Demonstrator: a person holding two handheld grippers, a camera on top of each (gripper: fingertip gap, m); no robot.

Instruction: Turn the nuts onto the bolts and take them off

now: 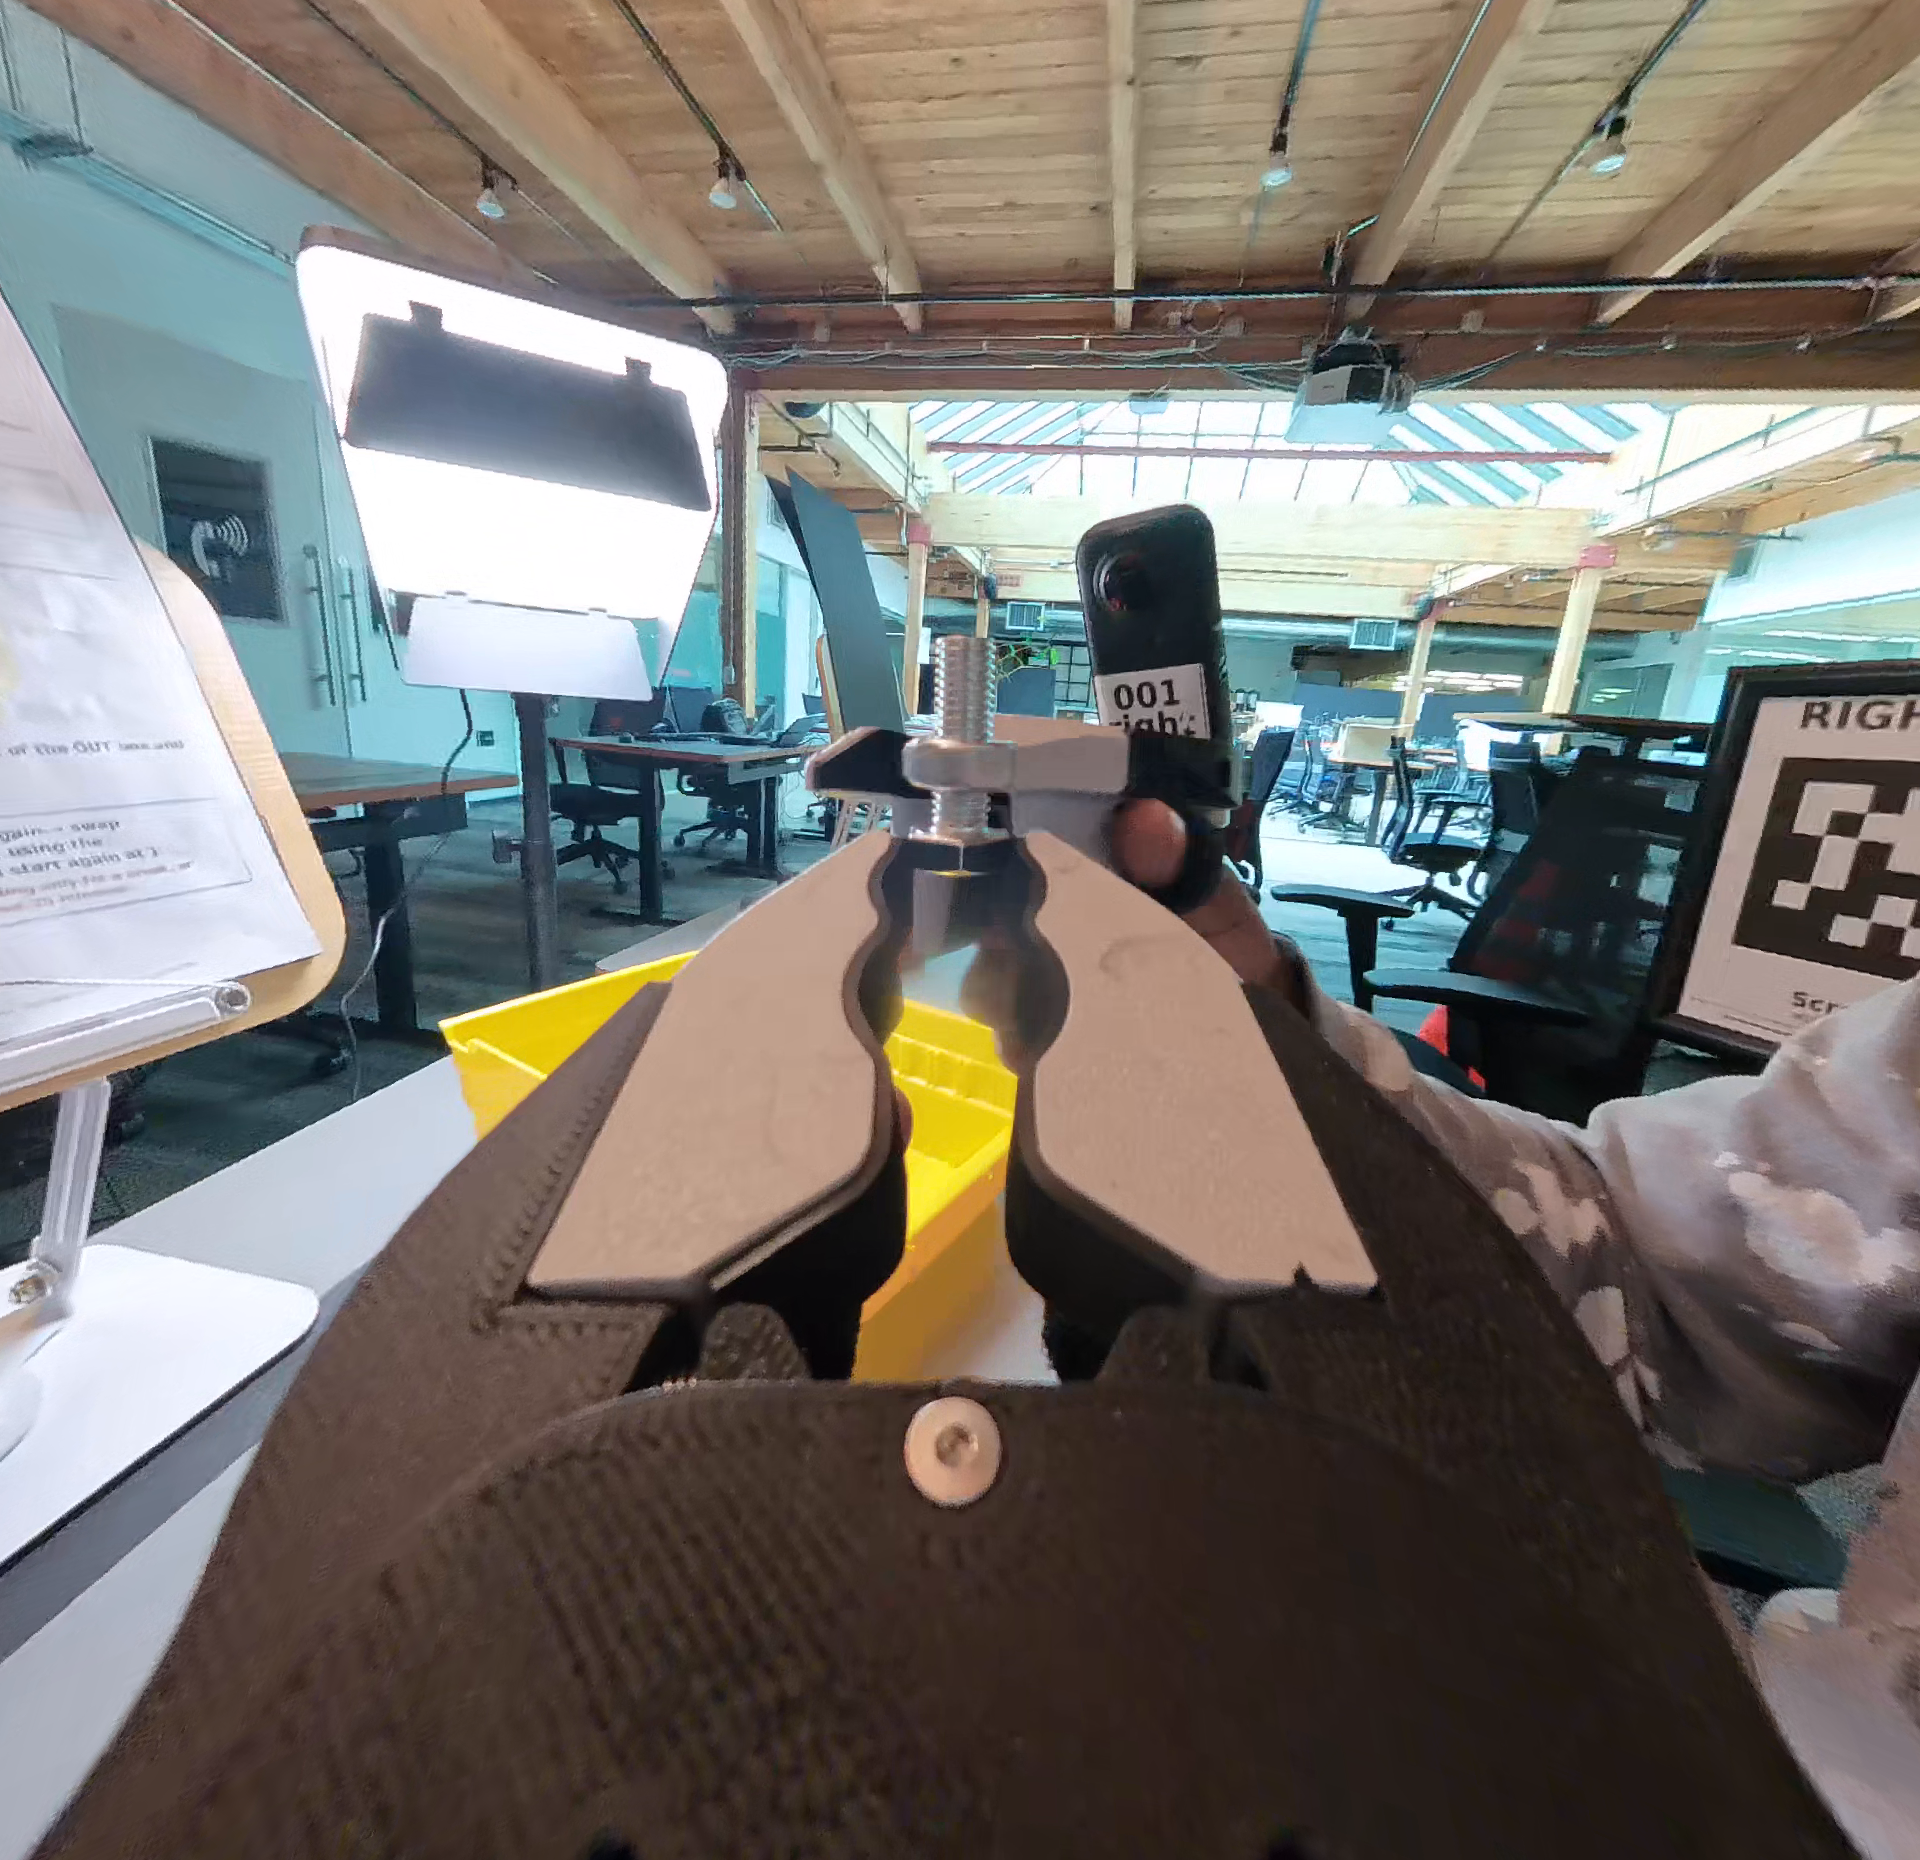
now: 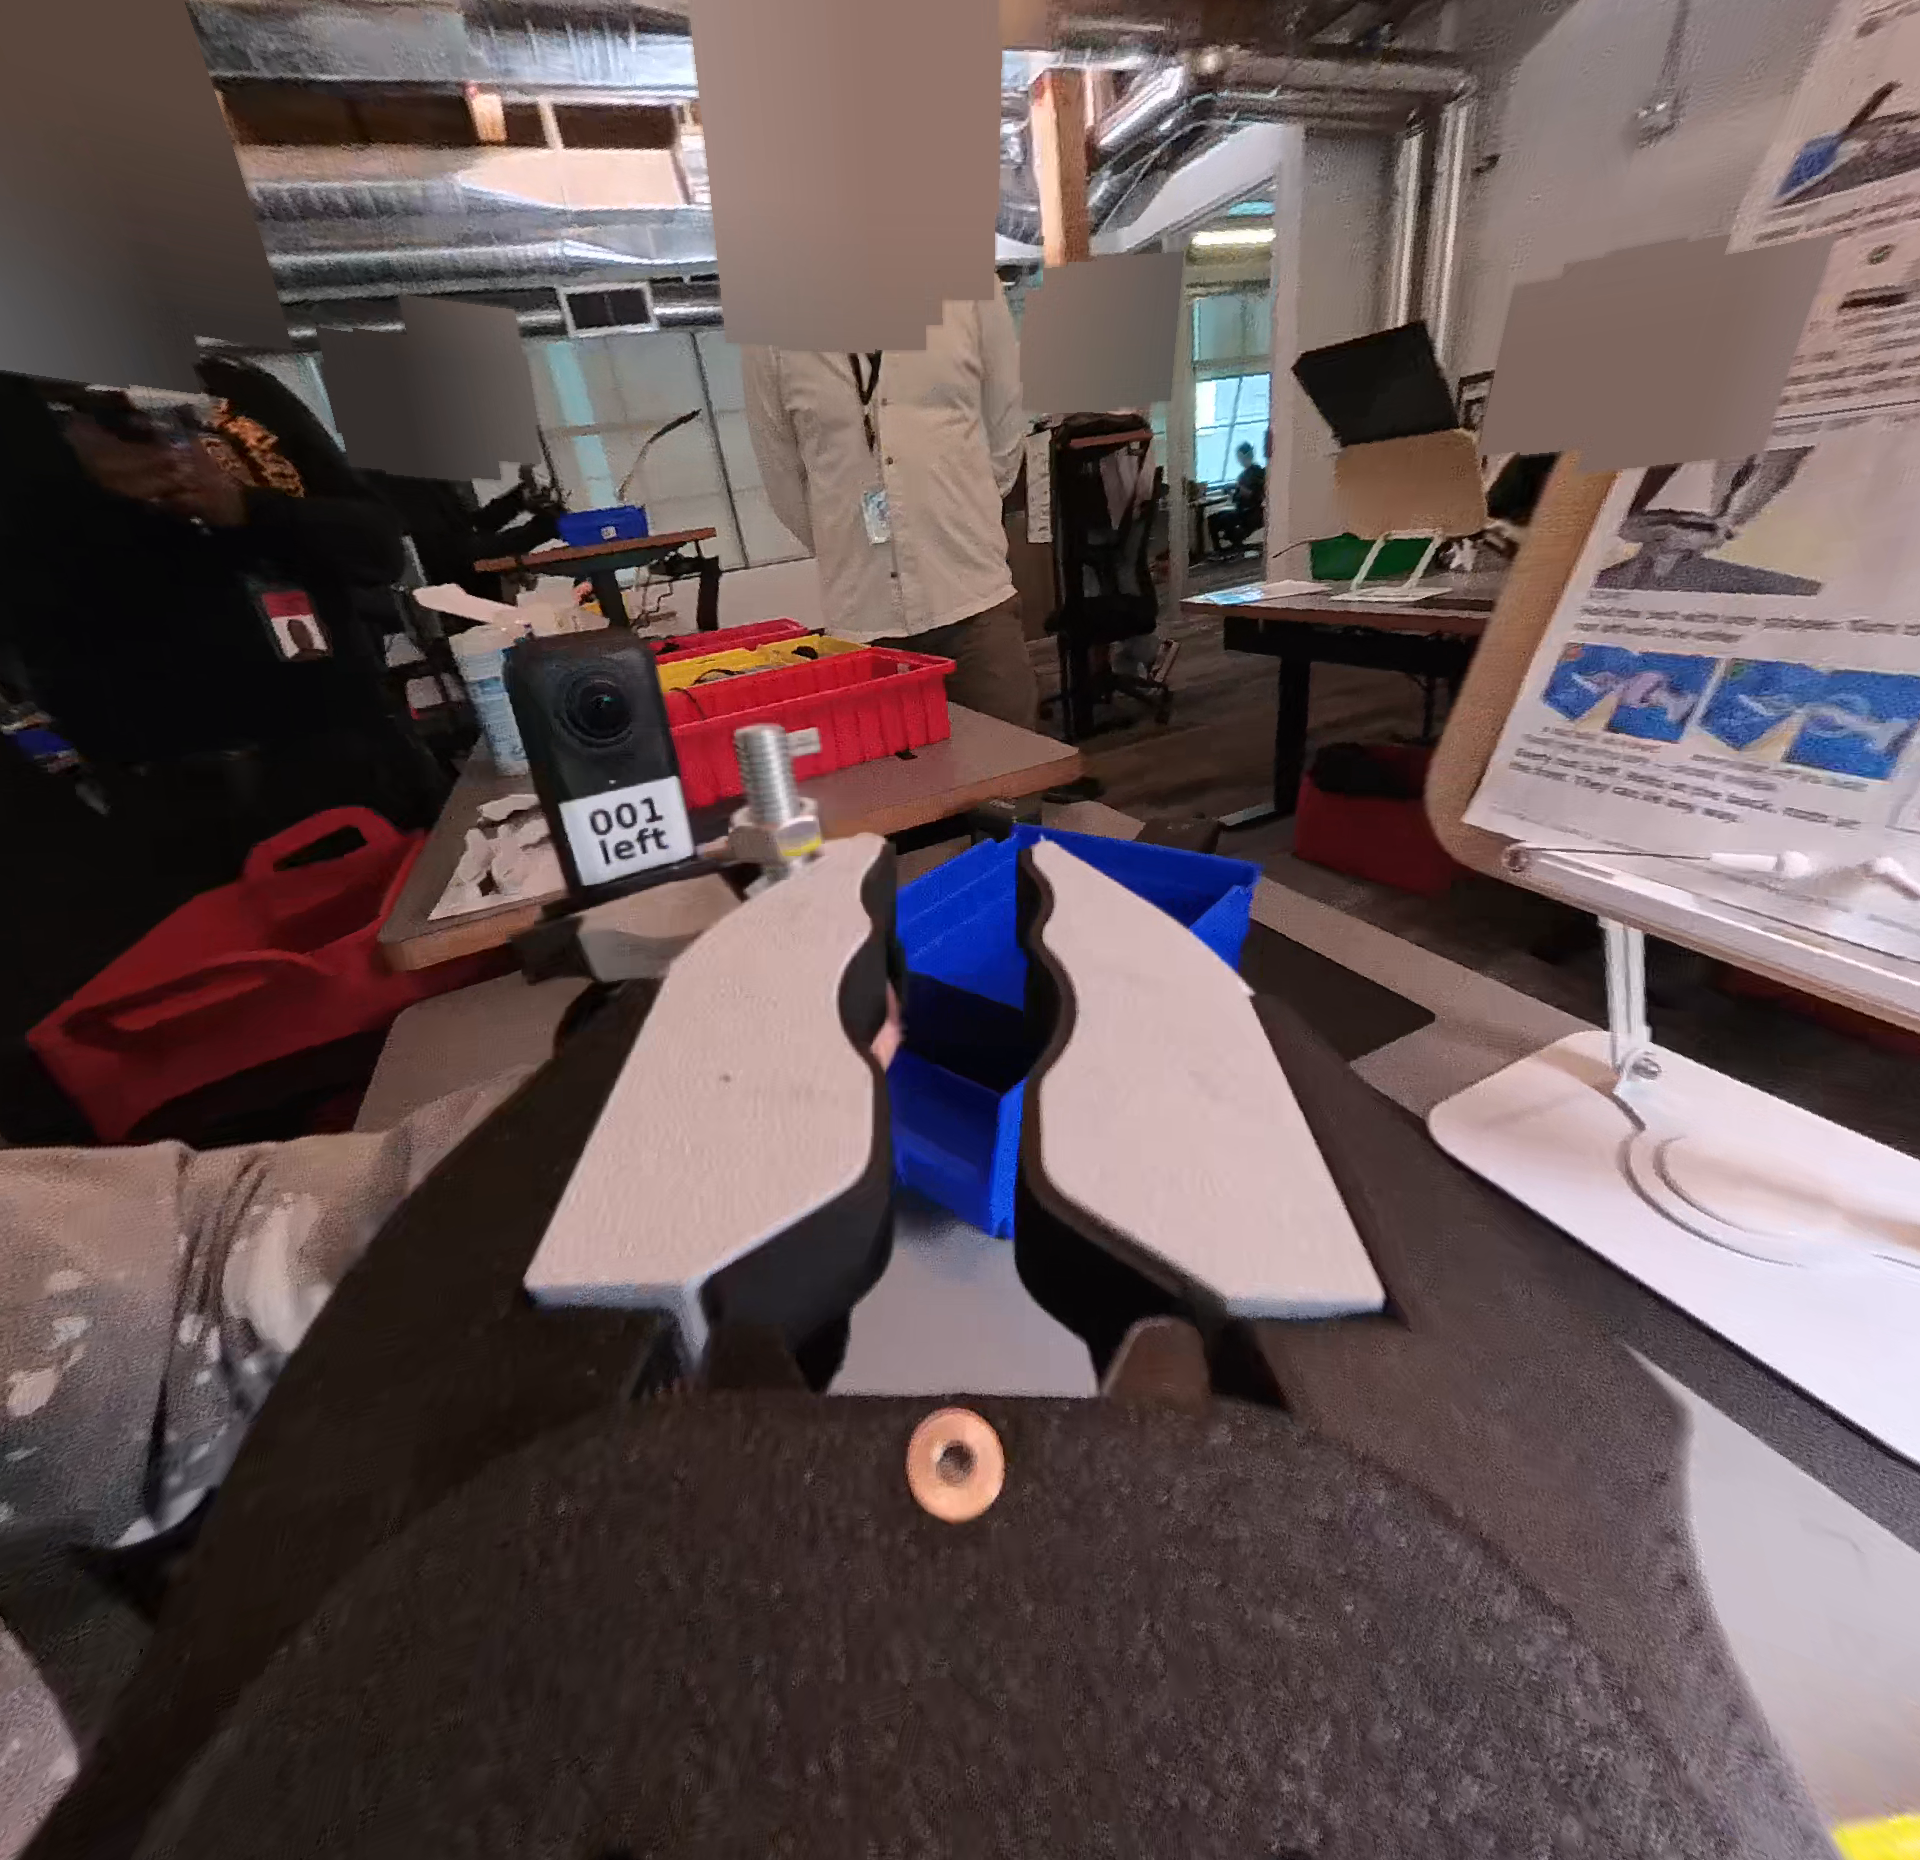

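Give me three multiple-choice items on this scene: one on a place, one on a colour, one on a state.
1. Seen from the right wrist view, the bolt is:
A. between the right gripper's fingers
B. left of them, outside the gap
C. in the blue bin

2. The bin beyond the left gripper is:
A. green
B. white
C. yellow

3. The left gripper is:
A. shut on the bolt
B. open and empty
C. shut on a bin

Key: 1 B, the gap shows only the blue bin; 2 C, the yellow bin shows between and beside its fingers; 3 A, its tips clamp the bolt's lower end, thread pointing up.
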